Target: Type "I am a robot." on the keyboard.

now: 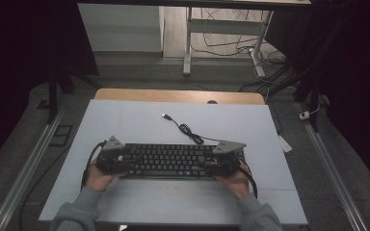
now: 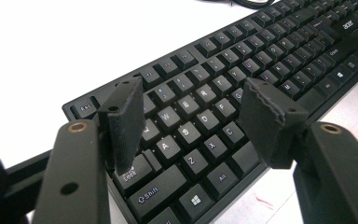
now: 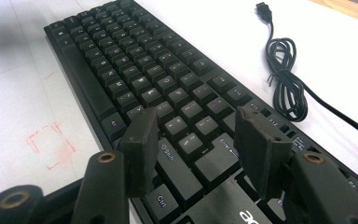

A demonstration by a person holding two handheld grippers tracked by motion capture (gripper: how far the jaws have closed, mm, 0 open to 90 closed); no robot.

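The keyboard (image 1: pixel 166 161) lies flat, near the front of the surface (image 1: pixel 125 120). The left hand-held gripper (image 2: pixel 191 121) stands over its left-end keys, jaws well apart, holding nothing. The right hand-held gripper (image 3: pixel 196 149) hovers over the right-end keys, jaws likewise apart and empty. To lift, lower each pair of jaws squarely over the keyboard's ends and close evenly. Keep clear of the coiled cable (image 3: pixel 284 84) behind. Open room lies toward the far edge; the near edge is close.
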